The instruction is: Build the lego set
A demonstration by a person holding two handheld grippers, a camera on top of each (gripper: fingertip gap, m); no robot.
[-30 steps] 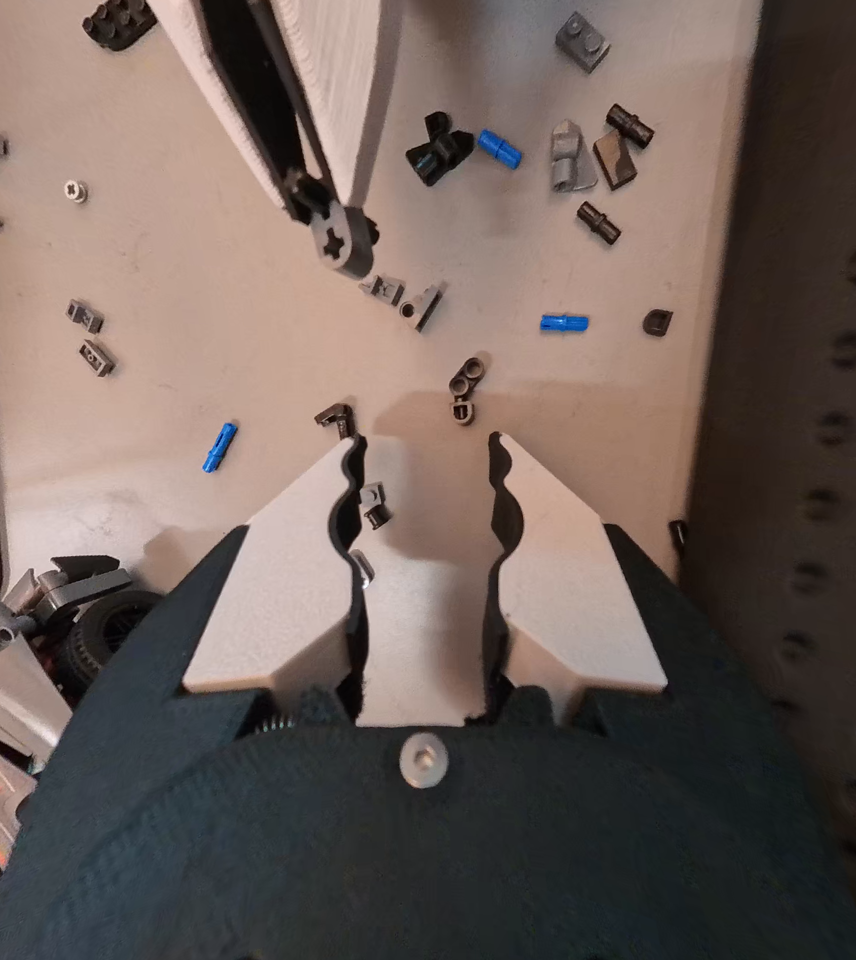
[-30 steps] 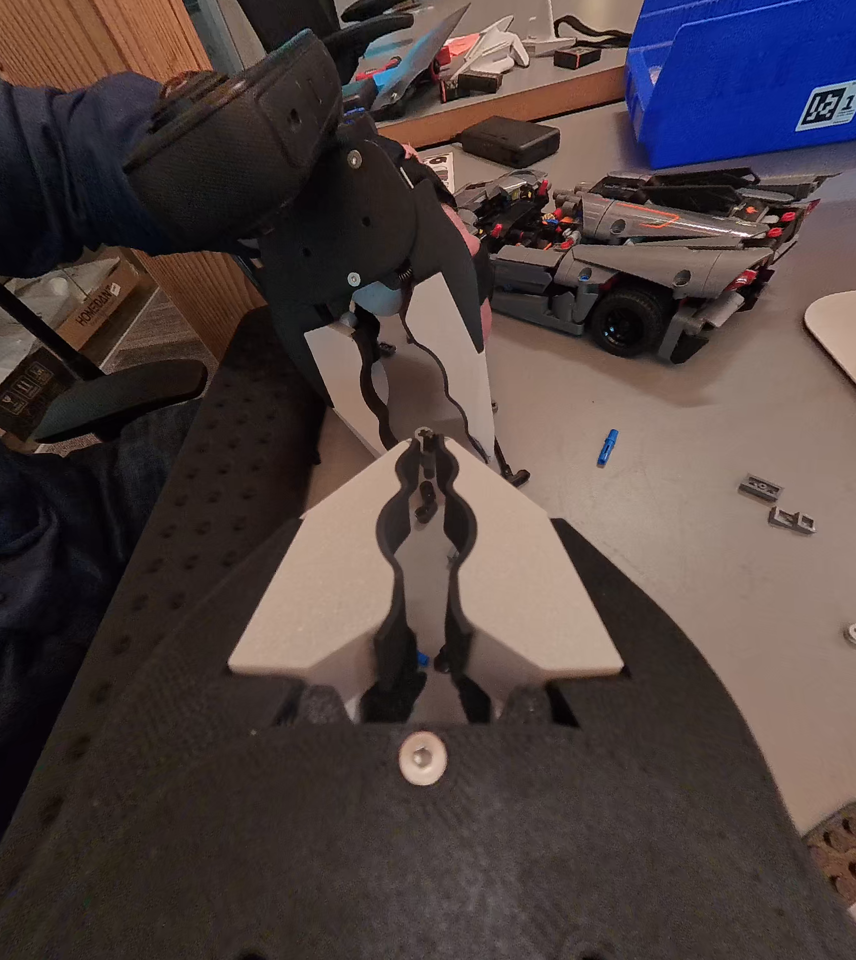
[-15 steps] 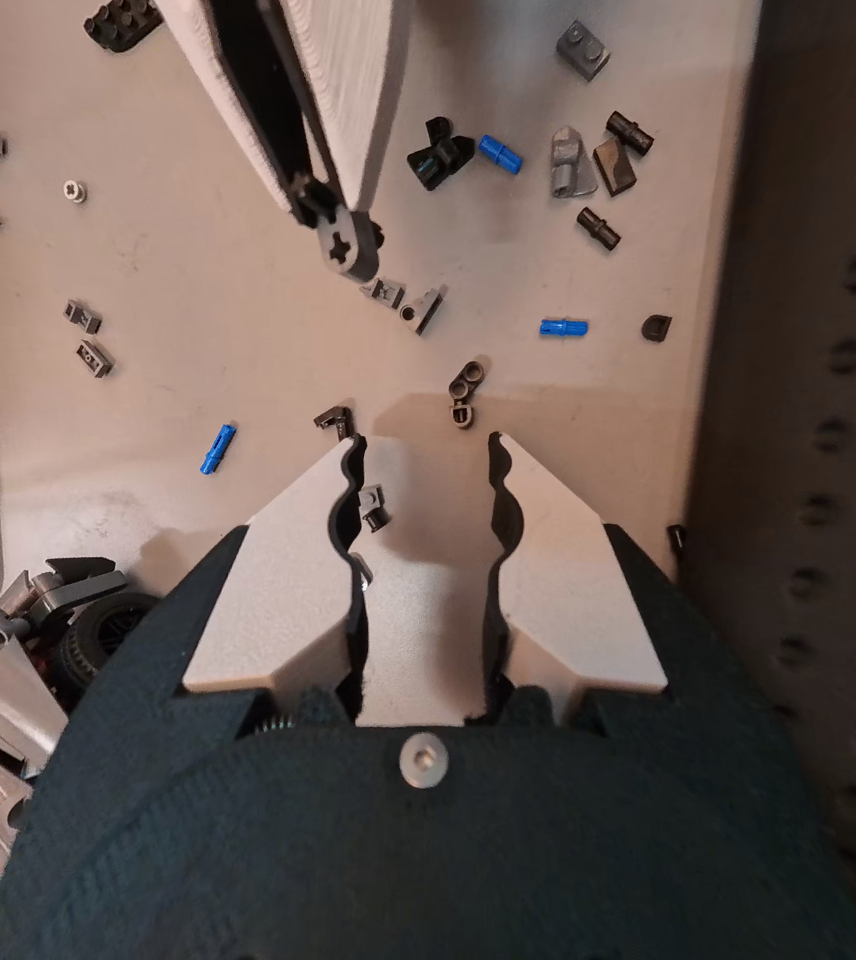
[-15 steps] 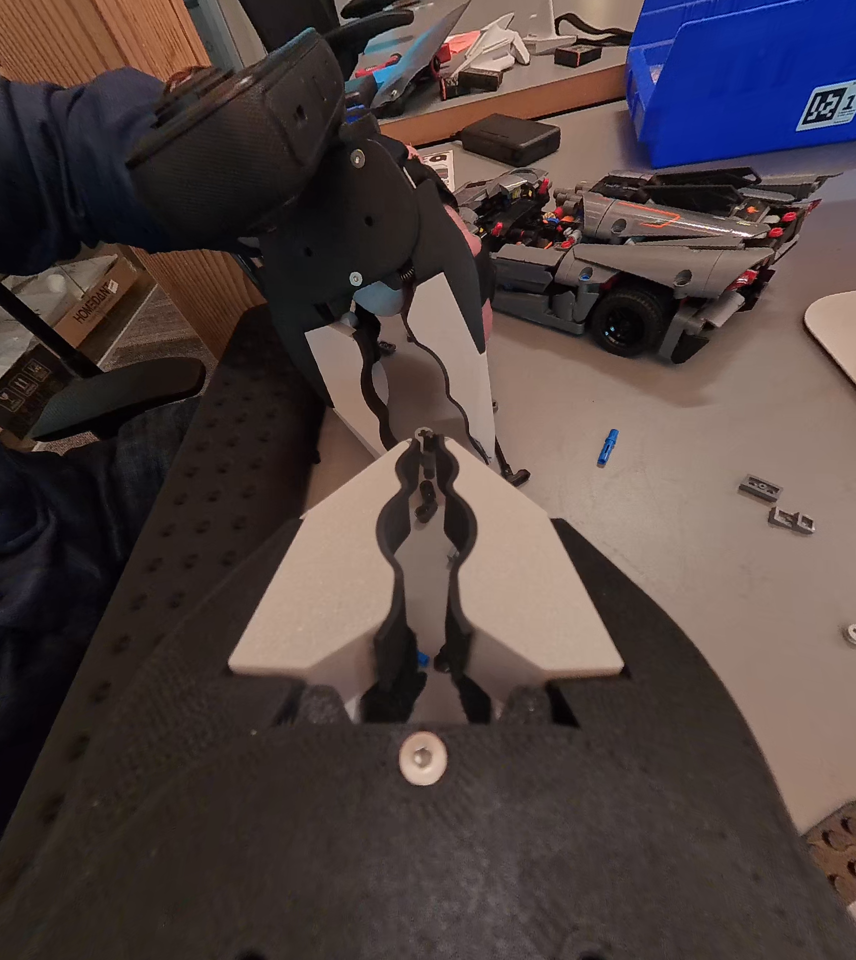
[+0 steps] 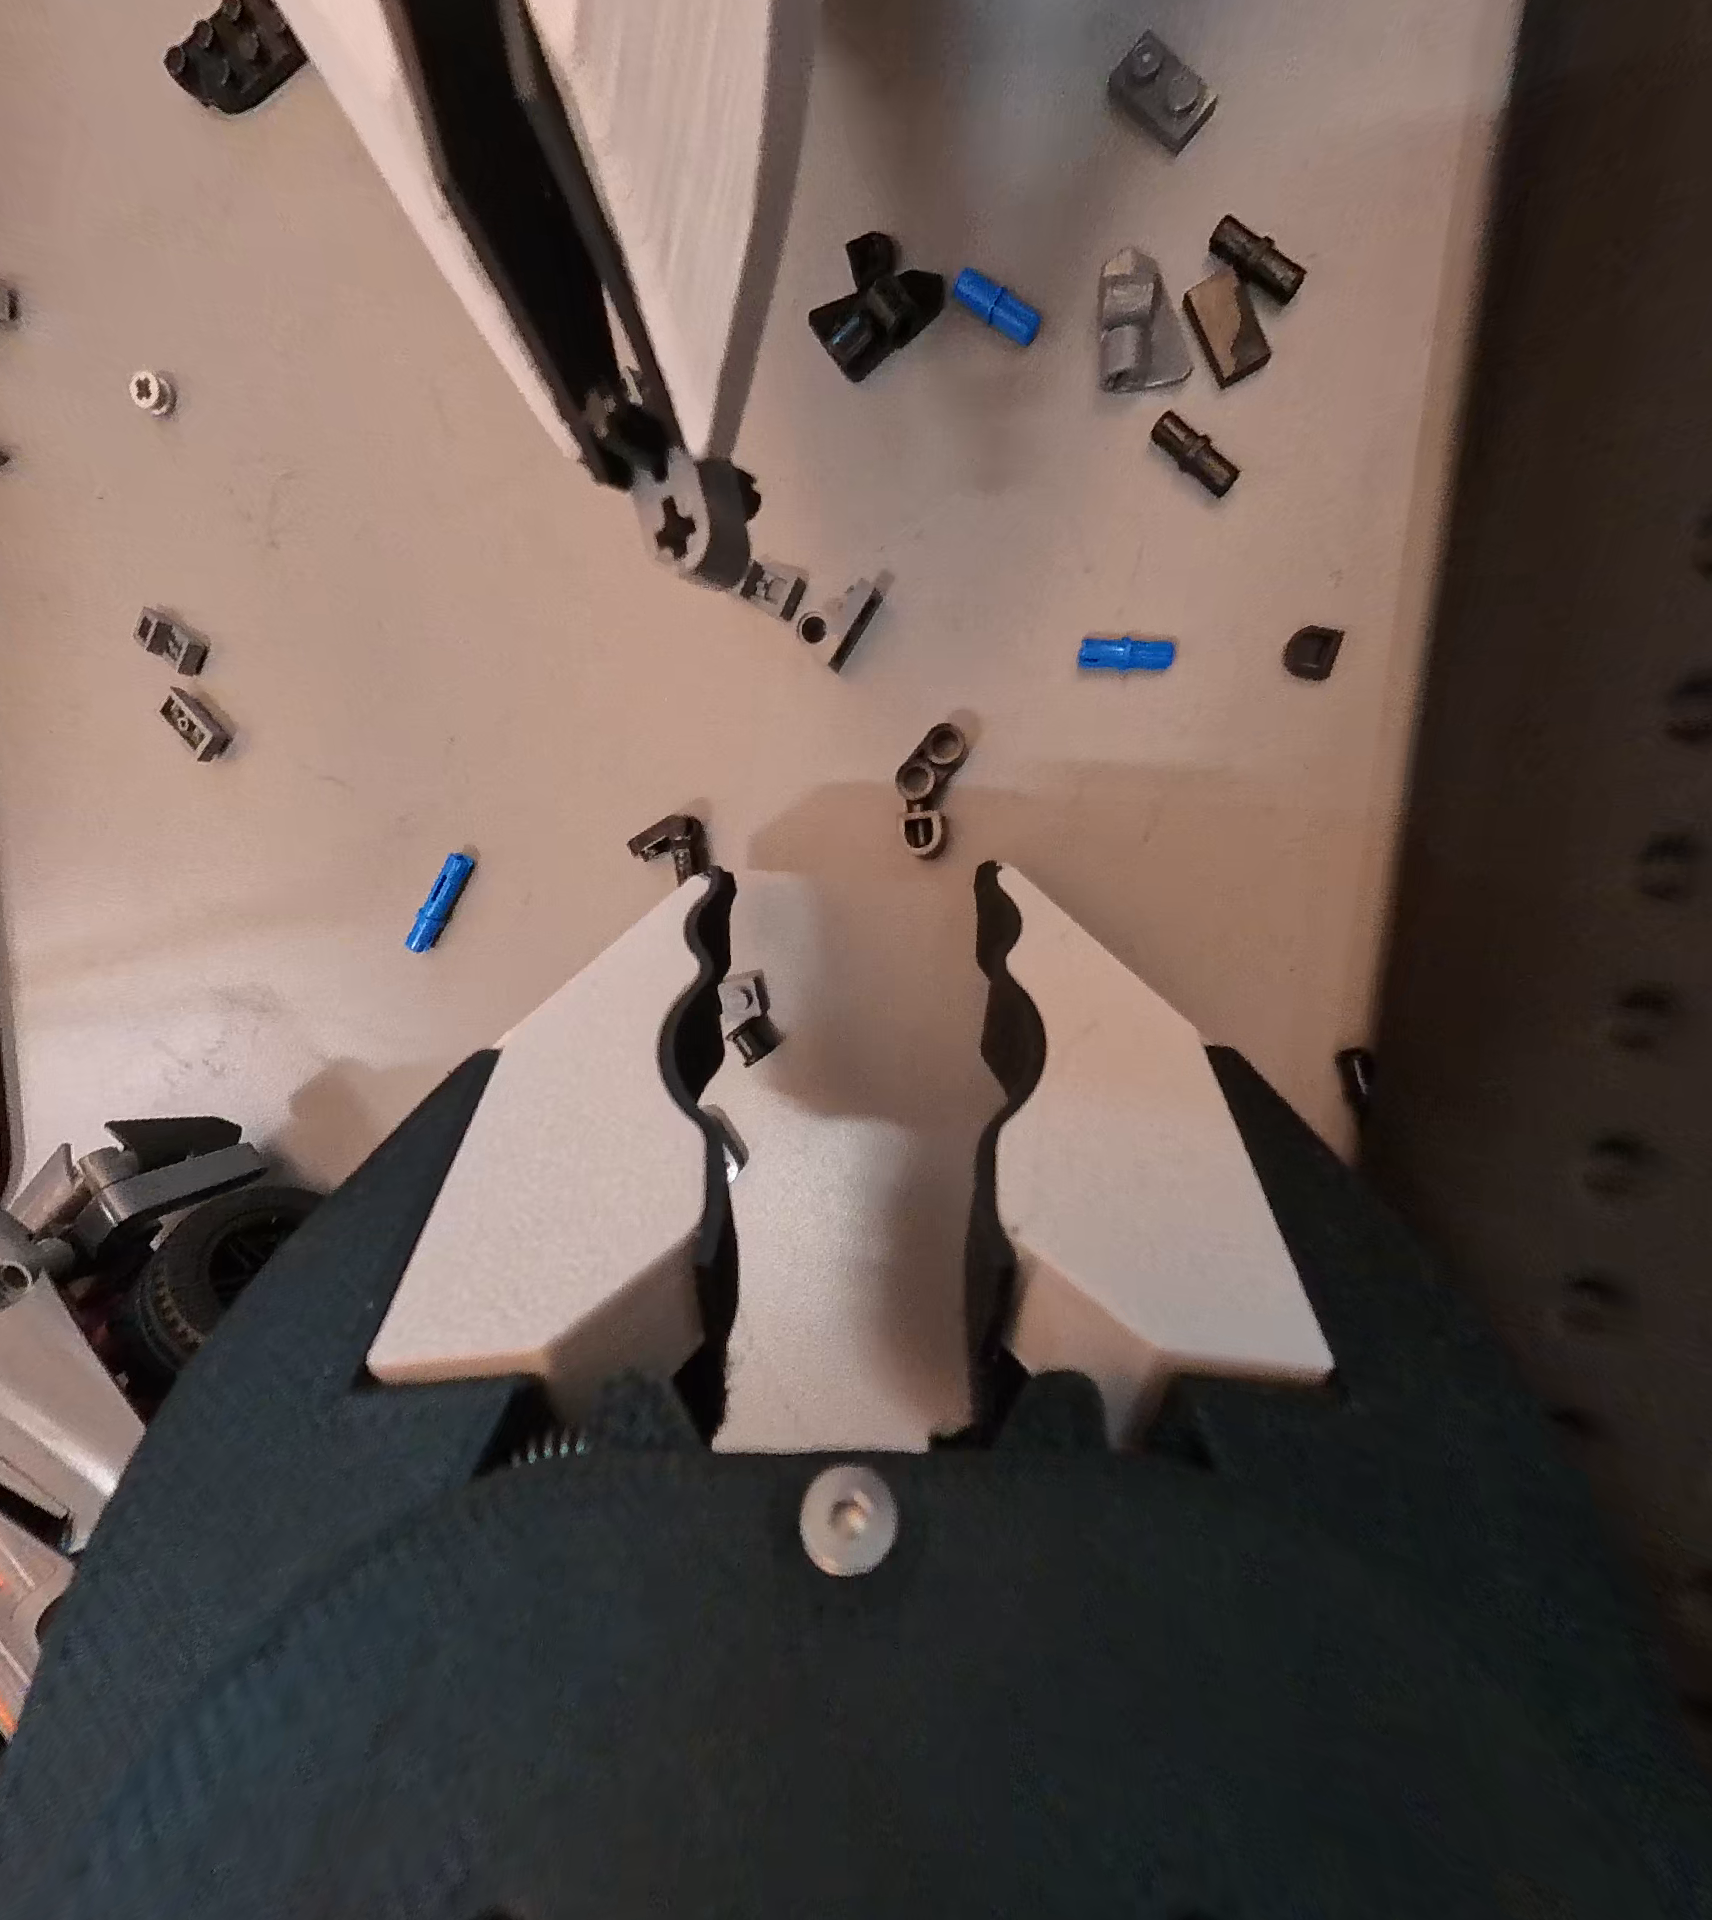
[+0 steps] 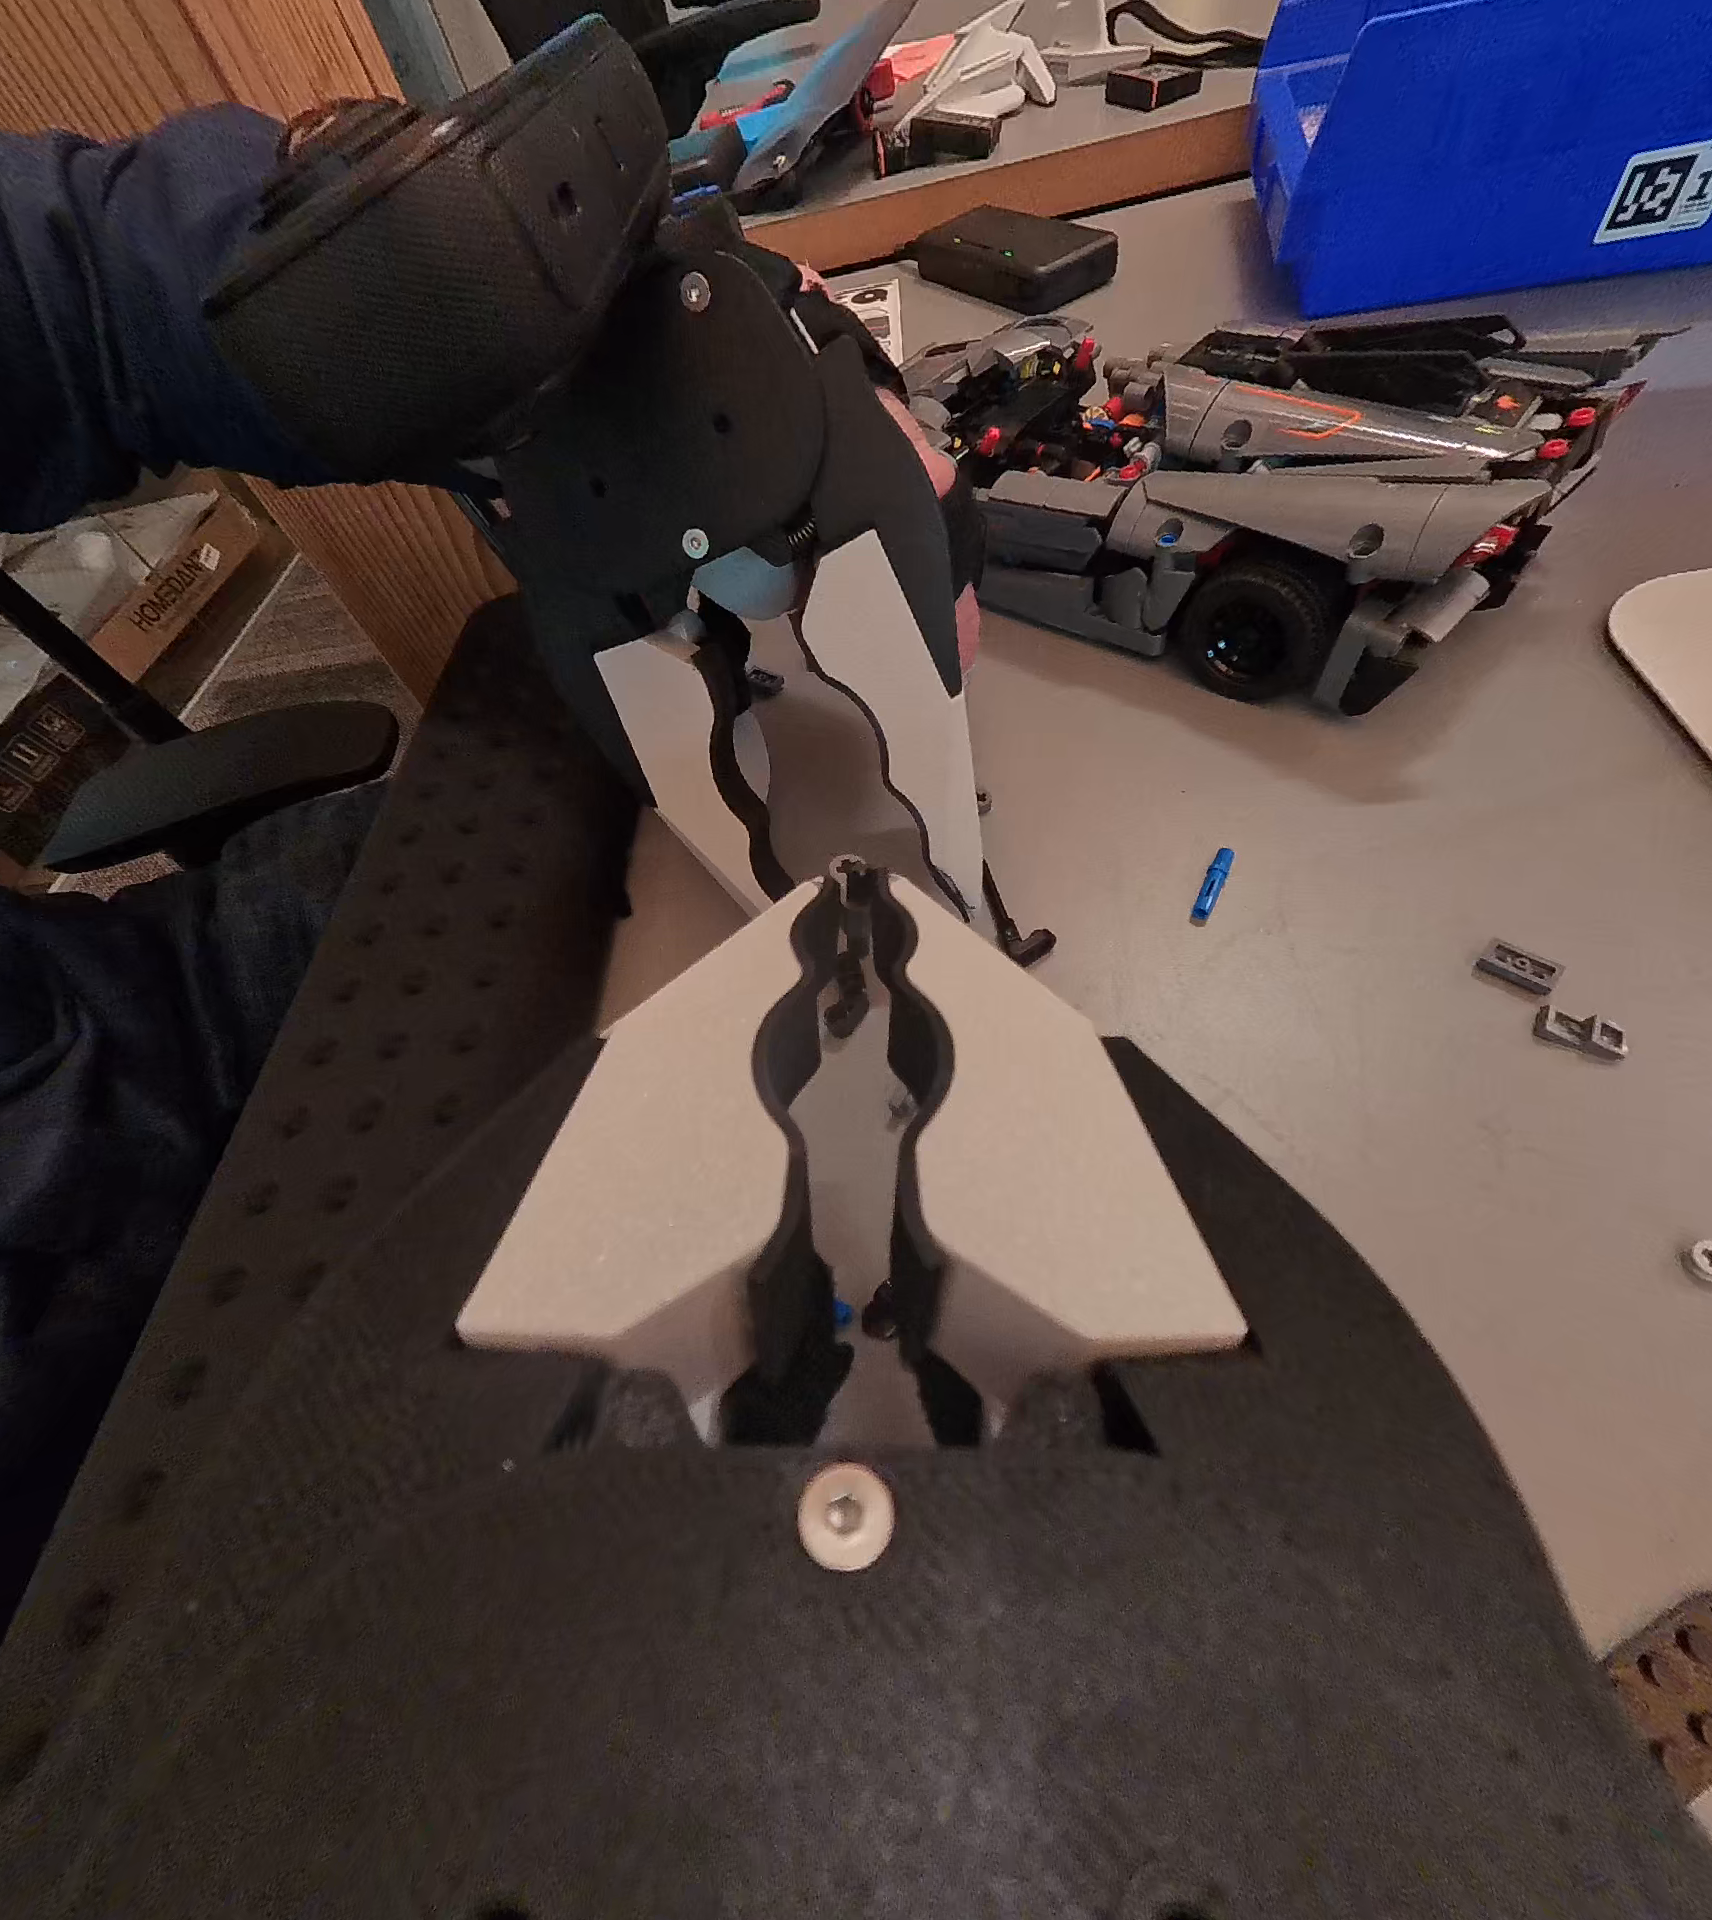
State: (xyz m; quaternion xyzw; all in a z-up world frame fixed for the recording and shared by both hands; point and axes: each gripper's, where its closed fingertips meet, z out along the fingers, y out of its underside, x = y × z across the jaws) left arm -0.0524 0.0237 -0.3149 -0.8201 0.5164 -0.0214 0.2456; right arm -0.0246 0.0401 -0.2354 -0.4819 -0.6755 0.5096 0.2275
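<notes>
Nudged a touch nearer the left gripper (image 5: 852, 883) than a second ago: short grey beam (image 5: 694, 528), carried by the right gripper (image 6: 850, 883). Otherwise little change.

Right fingers clenched on the beam's far end, with what looks like a black pin alongside. Cross-shaped hole at the free end, facing the left wrist camera. Beam up in the air over the table (image 5: 312, 520), ahead of the left gripper and a little to its left, well apart from its tips. Long axis slanting down toward the left gripper, roughly in line with the right fingers.

Left fingers released, spread wide, nothing between them. Small grey clip piece (image 5: 750, 1013) on the table under the gap, close by the left-hand finger. A blue pin (image 5: 1127, 652) and dark connectors scattered ahead of the left gripper; grey car model (image 6: 1247, 499) off to its left.

Probably a hand-over or mating step next. Left gripper well placed for it, needing only to come forward and leftward to meet the free end, closing across the beam's narrow width rather than along its length.
</notes>
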